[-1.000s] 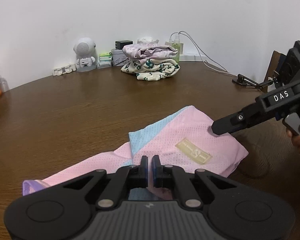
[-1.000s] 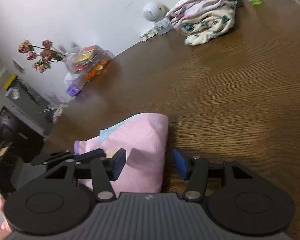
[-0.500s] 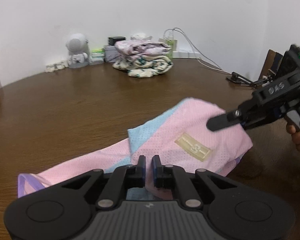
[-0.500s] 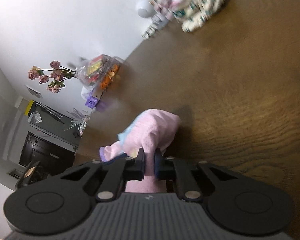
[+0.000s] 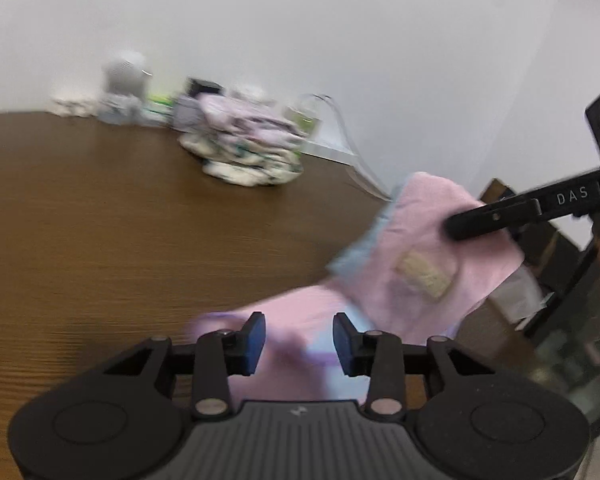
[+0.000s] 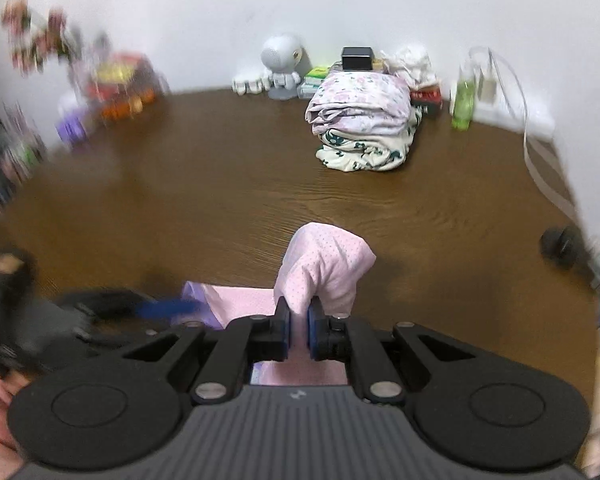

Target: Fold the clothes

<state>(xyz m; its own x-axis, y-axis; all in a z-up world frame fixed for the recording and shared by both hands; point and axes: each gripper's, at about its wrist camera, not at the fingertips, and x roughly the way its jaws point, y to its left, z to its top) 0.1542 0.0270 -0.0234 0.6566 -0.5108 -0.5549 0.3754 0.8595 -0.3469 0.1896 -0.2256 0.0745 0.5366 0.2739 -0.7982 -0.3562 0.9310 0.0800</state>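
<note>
A pink mesh garment with a light blue panel and a beige label lies partly on the brown table, its right end lifted. My left gripper is open, its jaws apart just over the garment's lower end. My right gripper is shut on a bunched fold of the pink garment and holds it above the table. The right gripper's finger shows in the left wrist view, pinching the raised end. The left gripper's blue pad shows blurred in the right wrist view.
A stack of folded floral clothes stands at the back of the table, also in the left wrist view. A white robot toy, a green bottle, a charger cable, snack packs and flowers line the wall.
My left gripper has opened and let go of the garment. My right gripper, shut on the garment, has lifted its end off the table and swung round; both views moved fast.
</note>
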